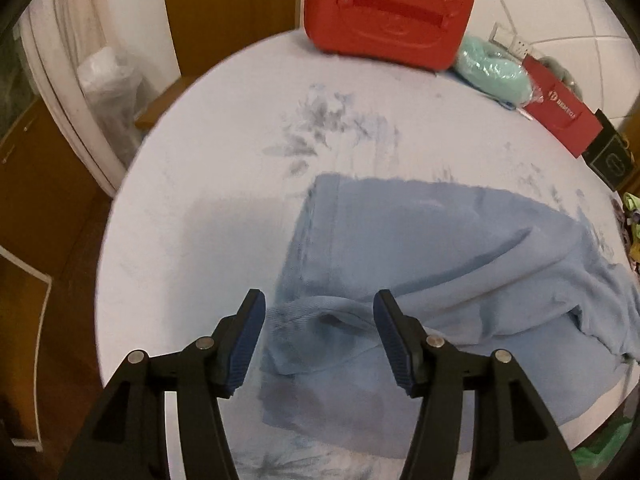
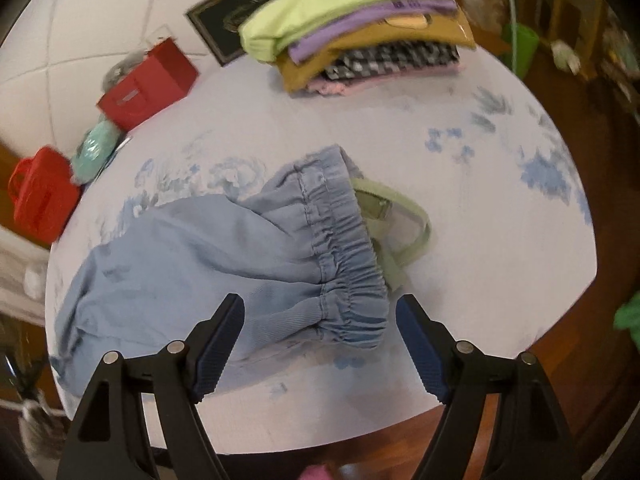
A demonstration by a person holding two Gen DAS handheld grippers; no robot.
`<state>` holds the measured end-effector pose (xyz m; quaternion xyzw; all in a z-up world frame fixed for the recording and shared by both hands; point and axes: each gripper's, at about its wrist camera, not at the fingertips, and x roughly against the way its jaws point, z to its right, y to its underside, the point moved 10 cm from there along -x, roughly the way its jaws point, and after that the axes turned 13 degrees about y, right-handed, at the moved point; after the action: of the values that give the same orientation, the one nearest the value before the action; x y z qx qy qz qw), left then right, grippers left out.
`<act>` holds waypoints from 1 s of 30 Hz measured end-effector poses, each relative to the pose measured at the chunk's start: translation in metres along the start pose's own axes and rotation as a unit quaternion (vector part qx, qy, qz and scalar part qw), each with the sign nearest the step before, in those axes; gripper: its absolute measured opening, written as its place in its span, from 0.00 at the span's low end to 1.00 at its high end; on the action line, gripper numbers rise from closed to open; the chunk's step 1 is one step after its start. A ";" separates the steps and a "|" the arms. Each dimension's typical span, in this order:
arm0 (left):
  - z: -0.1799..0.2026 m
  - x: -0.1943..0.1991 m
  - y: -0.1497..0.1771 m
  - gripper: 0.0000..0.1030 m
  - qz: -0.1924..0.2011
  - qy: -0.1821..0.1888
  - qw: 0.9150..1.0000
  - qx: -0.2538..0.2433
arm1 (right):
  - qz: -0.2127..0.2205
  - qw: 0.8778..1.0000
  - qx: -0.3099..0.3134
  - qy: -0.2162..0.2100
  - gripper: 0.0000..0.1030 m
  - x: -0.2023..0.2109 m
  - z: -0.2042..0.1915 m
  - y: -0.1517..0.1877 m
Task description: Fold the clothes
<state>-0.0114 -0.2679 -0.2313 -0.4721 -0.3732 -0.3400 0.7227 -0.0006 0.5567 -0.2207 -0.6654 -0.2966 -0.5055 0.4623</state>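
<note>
On our left side, the left claw [image 1: 318, 334] stands spread wide and empty over one end of the light blue cotton trousers [image 1: 420, 280], which lie crumpled across the white bed sheet with a faint blue flower print [image 1: 224, 128]; the fabric between the pads looks like a rumpled leg end, though blur makes this hard to confirm. Moving right, the right claw [image 2: 320, 336] is likewise wide apart and holds nothing, its pads flanking the gathered elastic waistband [image 2: 344, 264], with a pale green strap [image 2: 404, 220] poking out from beneath. We judge the step in hand to be taking hold of both ends so the garment can be pulled flat before folding. To do this well, we should pinch each end close to its edge, catch both layers at the waistband, keep clear of the green strap, then draw the two claws apart evenly to smooth the creases. A stack of folded clothes in lime, purple, mustard and check [image 2: 356, 28] sits at the far side, well apart. We cannot tell what the strap belongs to, nor how the trouser legs lie under the folds, and the red plastic case [image 1: 384, 8] is cut off at the frame's top.
</note>
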 end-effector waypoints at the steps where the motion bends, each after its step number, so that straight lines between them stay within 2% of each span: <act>1: 0.002 -0.004 0.002 0.56 -0.006 0.002 1.000 0.002 | -0.011 1.000 -0.007 0.001 0.75 -0.003 -0.001 0.002; 9: 0.021 -0.032 0.013 0.56 -0.047 0.004 0.999 -0.004 | -0.029 0.998 -0.052 -0.010 0.76 0.001 -0.010 0.007; 12: 0.025 -0.037 0.013 0.56 -0.051 0.004 0.999 -0.010 | -0.036 0.998 -0.055 -0.013 0.76 0.001 -0.015 0.006; 19: 0.027 -0.041 0.008 0.56 -0.053 0.012 0.999 0.005 | -0.063 0.995 -0.075 -0.011 0.76 -0.024 -0.017 0.016; 22: 0.027 -0.054 0.011 0.56 -0.071 0.008 0.997 0.009 | -0.067 0.993 -0.092 -0.003 0.75 -0.041 -0.014 0.015; 23: 0.027 -0.057 0.011 0.52 -0.069 0.000 0.998 0.003 | -0.069 0.993 -0.096 0.000 0.67 -0.047 -0.014 0.015; 24: 0.027 -0.058 0.009 0.29 -0.065 -0.020 0.998 -0.013 | -0.070 0.993 -0.095 0.006 0.41 -0.053 -0.015 0.016; 25: 0.026 -0.057 0.008 0.19 -0.060 -0.042 0.997 -0.032 | -0.070 0.994 -0.088 0.013 0.28 -0.058 -0.016 0.017; 26: 0.027 -0.056 0.006 0.10 -0.058 -0.042 0.997 -0.037 | -0.068 0.994 -0.079 0.017 0.19 -0.061 -0.018 0.017; 29: 0.026 -0.030 -0.011 0.09 -0.022 -0.040 0.998 -0.034 | -0.027 0.999 -0.040 0.021 0.14 -0.047 -0.029 0.003; 30: 0.026 -0.021 -0.017 0.09 -0.010 -0.039 0.999 -0.033 | 0.008 0.999 -0.039 0.010 0.12 -0.031 -0.031 -0.012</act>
<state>-0.0415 -0.2460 -0.2352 -0.5049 -0.3941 -0.3405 0.6883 -0.0332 0.5349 -0.2444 -0.6799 -0.2665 -0.5201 0.4430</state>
